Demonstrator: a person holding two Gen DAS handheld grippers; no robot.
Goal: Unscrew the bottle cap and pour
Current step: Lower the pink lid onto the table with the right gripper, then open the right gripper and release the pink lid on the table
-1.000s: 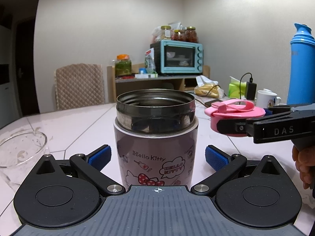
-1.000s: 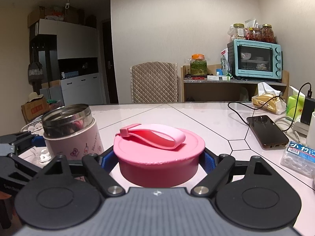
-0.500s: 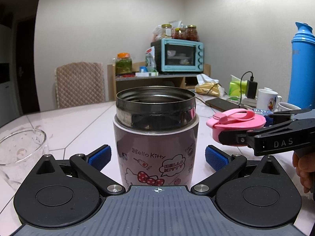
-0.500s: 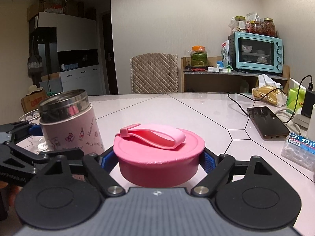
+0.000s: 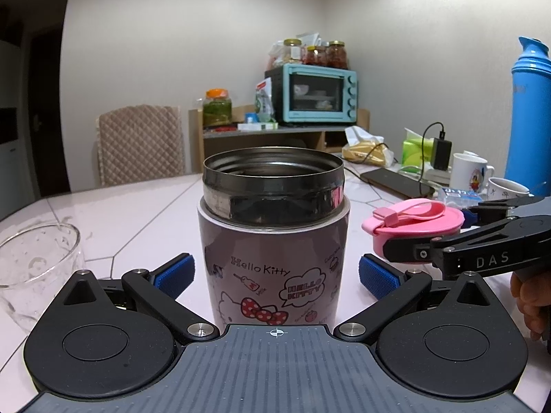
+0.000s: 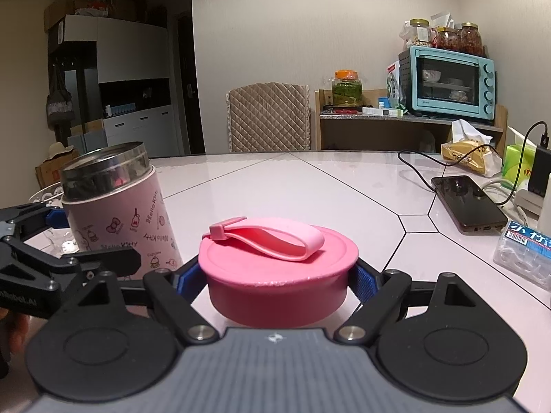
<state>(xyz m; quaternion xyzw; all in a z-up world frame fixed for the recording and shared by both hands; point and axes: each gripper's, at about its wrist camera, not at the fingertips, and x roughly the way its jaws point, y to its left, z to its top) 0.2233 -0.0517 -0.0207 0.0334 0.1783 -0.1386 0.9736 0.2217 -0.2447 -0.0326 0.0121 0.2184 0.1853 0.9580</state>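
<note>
A pink Hello Kitty jar (image 5: 273, 251) with an uncapped steel mouth stands between the blue pads of my left gripper (image 5: 274, 273). A thin strip of table shows between each pad and the jar wall, and its base is hidden. In the right wrist view the jar (image 6: 117, 213) is at the left with the left gripper (image 6: 69, 241) around it. My right gripper (image 6: 279, 277) is shut on the pink cap (image 6: 279, 275) with its loop strap. From the left wrist the cap (image 5: 413, 227) hangs low to the jar's right, in the right gripper (image 5: 425, 234).
An empty glass cup (image 5: 34, 261) sits left of the jar. On the white table (image 6: 292, 189), at the right, lie a phone (image 6: 465, 203) on a cable, a small plastic box (image 6: 527, 251), mugs (image 5: 470, 173) and a tall blue flask (image 5: 530, 120). A chair (image 6: 268, 117) and an oven shelf stand behind.
The right gripper has carried the pink cap a little lower beside the jar. The jar and the left gripper have kept still.
</note>
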